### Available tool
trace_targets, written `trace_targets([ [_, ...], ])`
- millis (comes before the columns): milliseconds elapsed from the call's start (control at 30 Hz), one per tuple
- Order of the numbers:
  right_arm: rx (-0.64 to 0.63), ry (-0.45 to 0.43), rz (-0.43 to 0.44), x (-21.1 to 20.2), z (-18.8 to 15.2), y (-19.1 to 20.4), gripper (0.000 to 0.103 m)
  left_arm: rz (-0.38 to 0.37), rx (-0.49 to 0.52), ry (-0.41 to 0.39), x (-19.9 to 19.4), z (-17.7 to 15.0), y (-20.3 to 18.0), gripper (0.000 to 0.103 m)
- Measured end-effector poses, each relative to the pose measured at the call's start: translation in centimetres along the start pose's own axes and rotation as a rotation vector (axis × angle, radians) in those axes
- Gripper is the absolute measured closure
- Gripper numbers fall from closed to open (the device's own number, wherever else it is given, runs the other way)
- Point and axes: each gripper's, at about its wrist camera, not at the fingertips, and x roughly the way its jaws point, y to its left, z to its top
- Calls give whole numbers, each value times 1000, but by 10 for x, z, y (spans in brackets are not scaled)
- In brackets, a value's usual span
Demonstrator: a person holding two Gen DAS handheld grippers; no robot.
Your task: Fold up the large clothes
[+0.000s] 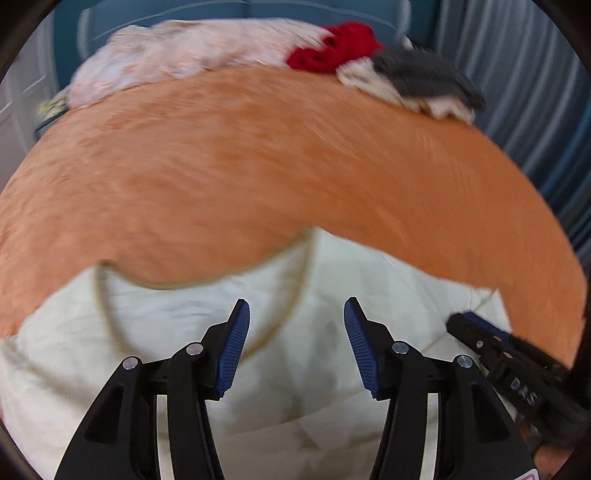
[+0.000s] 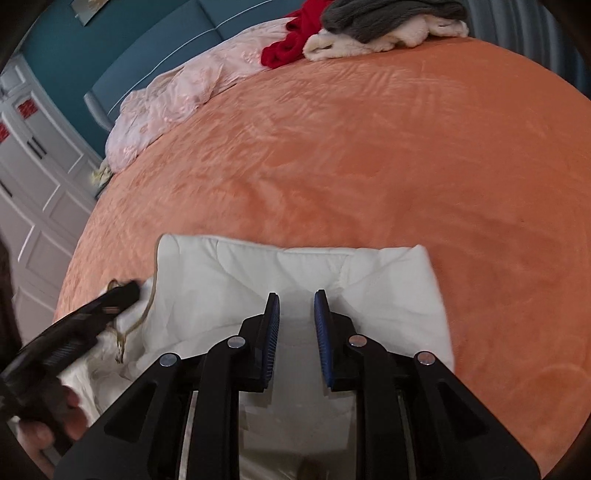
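**Both sets of jaws empty above the white garment**

Nearest to me are my own black fingers with their blue ribbed pads. My left gripper [image 1: 296, 314] stands wide apart, nothing between the pads, hanging over the cream-white garment [image 1: 192, 369] where its darker-trimmed edge curves across the cloth. My right gripper [image 2: 296, 299] has its pads only a narrow way apart, and they too press on nothing; the white cloth shows through the gap beneath them.

From the right wrist view the garment lies partly folded, its far edge a fairly straight thick fold running across the orange bedspread [image 2: 369, 147]. At its left side the cloth is bunched and rumpled, and my left gripper comes in there (blurred, so I cannot tell whether it touches the fabric).

Farther out, the bedspread stretches bare to the far edge of the bed. There a pale pink quilted cover [image 2: 170, 99] lies crumpled, and beside it sits a heap of other clothes: a red piece [image 2: 284, 48], a grey knit [image 2: 388, 14] on top of something off-white [image 2: 343, 46]. A teal headboard [image 2: 155, 44] stands behind them.
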Motion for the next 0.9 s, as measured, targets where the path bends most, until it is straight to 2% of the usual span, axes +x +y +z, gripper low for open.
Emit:
trace_targets([
  [67, -42, 6, -20, 4, 1, 4, 84, 53, 40, 37, 22, -1, -11, 53],
  [167, -63, 21, -48, 12, 2, 4, 87, 71, 24, 31, 32, -5, -5, 49],
  [233, -48, 15, -55, 14, 1, -1, 90, 67, 4, 22, 35, -7, 2, 47],
  [333, -5, -18, -73, 14, -4, -13, 103, 73, -1, -1, 36, -10, 4, 46],
  [433, 84, -58, -60, 8, -6, -29, 103, 63, -21, -15, 34, -10, 6, 47],
  [533, 99, -96, -109, -6, -5, -29, 103, 31, -69, -31, 18, -11, 19, 47],
  [567, 77, -124, -168, -18, -4, -24, 102, 36, -86, -48, 8, -11, 28, 49],
  [667, -21, -205, -229, -53, 2, 1, 94, 71, -124, -112, -33, -6, 75, 49],
  [800, -159, -193, -114, -63, 10, 65, 93, 142, -156, -117, -59, -1, 128, 49],
  [867, -228, -120, -7, -41, 8, 110, 93, 187, -140, -107, -59, 0, 142, 49],
  [900, -245, -92, 19, -31, 6, 122, 93, 200, -126, -98, -56, 0, 144, 49],
])
